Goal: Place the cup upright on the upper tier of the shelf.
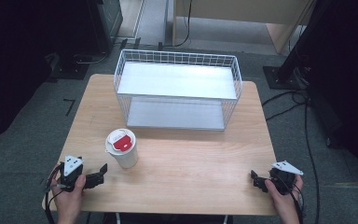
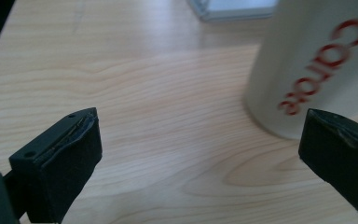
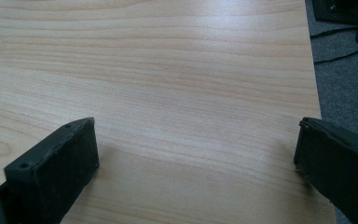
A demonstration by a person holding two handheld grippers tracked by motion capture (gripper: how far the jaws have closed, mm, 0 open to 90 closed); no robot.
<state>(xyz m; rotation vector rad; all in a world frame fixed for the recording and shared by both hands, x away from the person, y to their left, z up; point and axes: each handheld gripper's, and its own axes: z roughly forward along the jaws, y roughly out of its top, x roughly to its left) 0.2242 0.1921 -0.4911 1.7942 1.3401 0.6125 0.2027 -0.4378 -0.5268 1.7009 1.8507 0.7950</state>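
Note:
A white paper cup (image 1: 124,154) with a red-and-white lid stands upright on the wooden table (image 1: 191,158), left of centre. In the left gripper view the cup (image 2: 317,60) shows red lettering and stands just beyond the right jaw. My left gripper (image 1: 100,175) rests at the table's front left, a short way left of the cup, open (image 2: 200,154) with nothing between its jaws. Near the front right corner my right gripper (image 1: 257,181) is held low, open (image 3: 196,158) over bare wood.
A white wire basket shelf (image 1: 177,88) with two levels stands at the back of the table. The table's right edge (image 3: 314,84) lies close to my right gripper, with grey carpet and cables (image 1: 289,100) beyond it.

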